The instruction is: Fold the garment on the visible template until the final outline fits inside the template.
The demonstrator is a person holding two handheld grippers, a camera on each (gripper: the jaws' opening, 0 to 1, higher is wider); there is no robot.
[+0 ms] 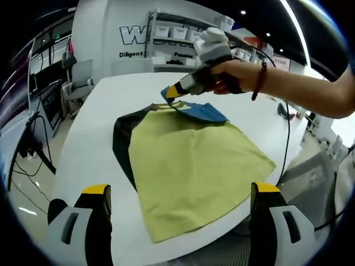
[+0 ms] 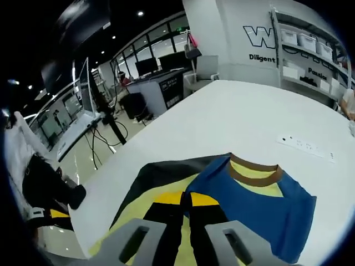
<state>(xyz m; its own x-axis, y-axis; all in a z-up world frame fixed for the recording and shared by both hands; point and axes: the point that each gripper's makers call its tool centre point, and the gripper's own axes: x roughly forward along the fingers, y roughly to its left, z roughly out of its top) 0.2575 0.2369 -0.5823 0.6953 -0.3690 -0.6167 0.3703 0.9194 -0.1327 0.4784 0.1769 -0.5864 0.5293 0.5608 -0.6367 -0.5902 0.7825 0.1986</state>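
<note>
My left gripper (image 1: 180, 213) jaws apart, garment (image 1: 194, 166) between, frame centre; right gripper (image 2: 187, 208) clamped on garment's collar end.

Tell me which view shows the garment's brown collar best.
The right gripper view: the brown collar sits close and unobstructed above the blue panel. In the left gripper view the collar is small and far off, partly behind the right gripper.
</note>
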